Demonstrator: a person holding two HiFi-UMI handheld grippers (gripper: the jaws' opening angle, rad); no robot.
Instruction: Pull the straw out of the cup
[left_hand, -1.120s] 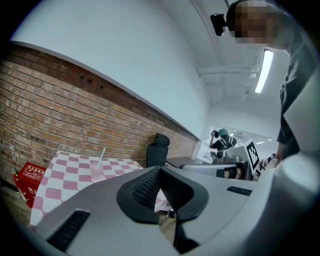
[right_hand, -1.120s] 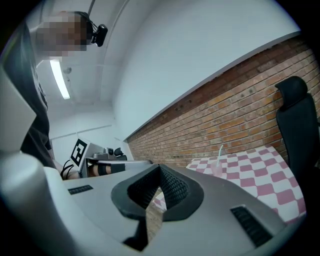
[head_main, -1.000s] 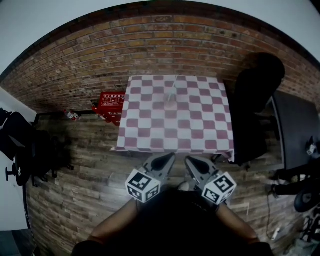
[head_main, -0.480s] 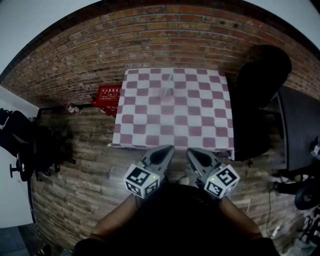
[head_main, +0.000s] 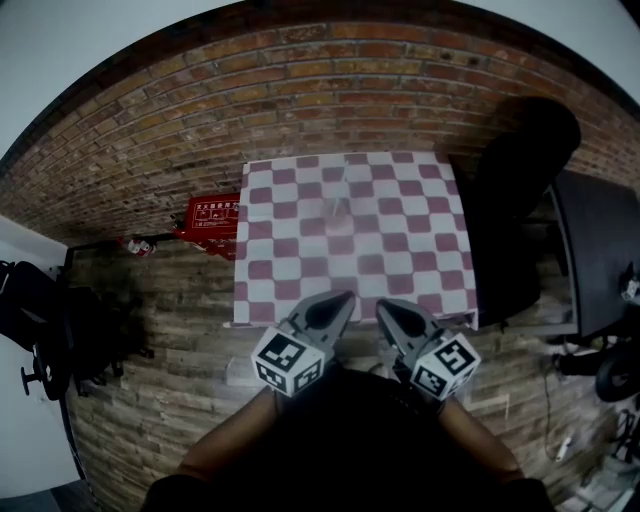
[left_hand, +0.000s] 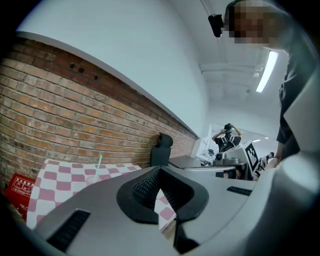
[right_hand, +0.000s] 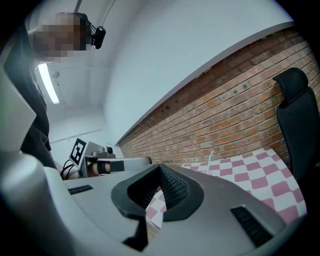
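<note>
Both grippers have closed in on the bench since a second ago. Their tips sat short of its near edge then and now overlap it in the head view, and the bench (head_main: 400, 250) fills more of the frame. Left gripper (head_main: 346, 296) and right gripper (head_main: 381, 304) sit side by side, pointed at the bench, tips angled slightly toward each other. Left jaws are together with nothing in them: in the left gripper view the pads meet at the tip, and only checked cloth (left_hand: 55, 185) shows through the slit below. Right jaws are the same, closed and empty (the right gripper view shows the same slit, cloth behind it). The cup (head_main: 340, 208) stands on the far half of the bench, about mid-width, well apart from both grippers. It is clear and faint in the head view. The straw (head_main: 346, 180) is in the cup, sticking up past the rim with a slight lean. In the left gripper view the cup (left_hand: 92, 178) and straw (left_hand: 98, 163) sit left of the jaws. In the right gripper view the straw (right_hand: 211, 156) sits right of them, against the brick wall (right_hand: 235, 105). A red box (head_main: 212, 215) is on the wood floor (head_main: 150, 380) at the bench's left side, by the wall. A black chair (head_main: 520, 180) stands at the bench's far right corner.
</note>
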